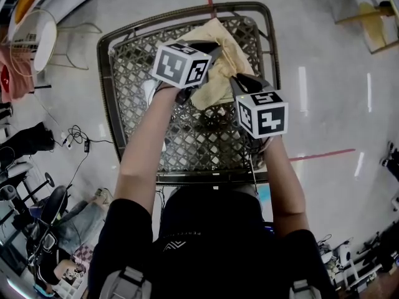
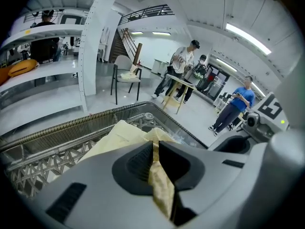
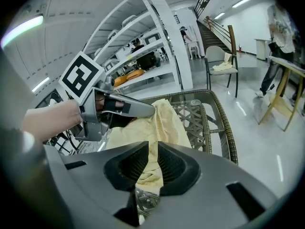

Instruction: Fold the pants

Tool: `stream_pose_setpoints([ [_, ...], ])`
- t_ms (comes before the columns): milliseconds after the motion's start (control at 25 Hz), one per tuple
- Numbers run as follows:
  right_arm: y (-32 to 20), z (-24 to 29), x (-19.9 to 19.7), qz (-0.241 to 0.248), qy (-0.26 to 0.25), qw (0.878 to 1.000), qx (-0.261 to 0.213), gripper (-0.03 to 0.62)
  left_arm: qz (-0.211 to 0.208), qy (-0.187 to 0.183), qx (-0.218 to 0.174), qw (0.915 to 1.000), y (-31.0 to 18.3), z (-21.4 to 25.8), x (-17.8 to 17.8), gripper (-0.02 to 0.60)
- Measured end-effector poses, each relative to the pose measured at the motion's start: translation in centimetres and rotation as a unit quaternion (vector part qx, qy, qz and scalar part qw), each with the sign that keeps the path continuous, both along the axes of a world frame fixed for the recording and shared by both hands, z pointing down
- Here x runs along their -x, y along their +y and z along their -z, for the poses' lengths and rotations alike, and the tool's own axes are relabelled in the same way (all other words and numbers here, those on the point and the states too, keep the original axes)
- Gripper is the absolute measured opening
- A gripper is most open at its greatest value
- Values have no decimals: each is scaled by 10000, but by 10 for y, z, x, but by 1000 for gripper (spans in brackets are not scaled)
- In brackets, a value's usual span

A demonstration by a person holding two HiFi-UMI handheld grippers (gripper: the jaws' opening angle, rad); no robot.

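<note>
Both arms out over wicker counter [image 1: 187, 178]. Left hand-held gripper [image 2: 155, 162]: own view shows pads clamped on thin fold of yellow pants [image 2: 119, 133], rest of cloth heaped just beyond jaws. Right hand-held gripper [image 3: 151, 165] likewise nipping pants, cloth hanging through gap. Only right gripper view catches left one's marker cube [image 3: 79, 78], up-left of its jaws. Only left gripper view shows people [image 2: 183, 69] standing far beyond counter. Head view: both pinch same bundle, close together.
</note>
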State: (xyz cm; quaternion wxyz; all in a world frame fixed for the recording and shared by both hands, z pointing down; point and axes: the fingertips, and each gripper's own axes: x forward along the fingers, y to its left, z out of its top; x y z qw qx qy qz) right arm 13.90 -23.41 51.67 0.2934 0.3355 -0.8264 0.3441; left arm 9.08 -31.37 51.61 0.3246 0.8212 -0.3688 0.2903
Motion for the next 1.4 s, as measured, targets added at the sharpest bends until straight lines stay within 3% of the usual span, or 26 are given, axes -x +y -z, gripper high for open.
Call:
stream_pose_setpoints([
  [640, -9, -17, -11, -207, 6, 9997, 114, 72, 57, 37, -40, 10000, -9, -18, -11, 38],
  [920, -13, -20, -14, -216, 122, 9997, 38, 71, 111, 47, -274, 9996, -9, -11, -10, 37],
  [1240, -18, -7, -18, -471, -99, 9988, -55, 71, 273, 160, -564, 9979, -6, 12, -1, 35],
  [1400, -18, 2, -16, -492, -92, 9986, -147, 71, 223, 217, -543, 9980, 1, 17, 1, 35],
])
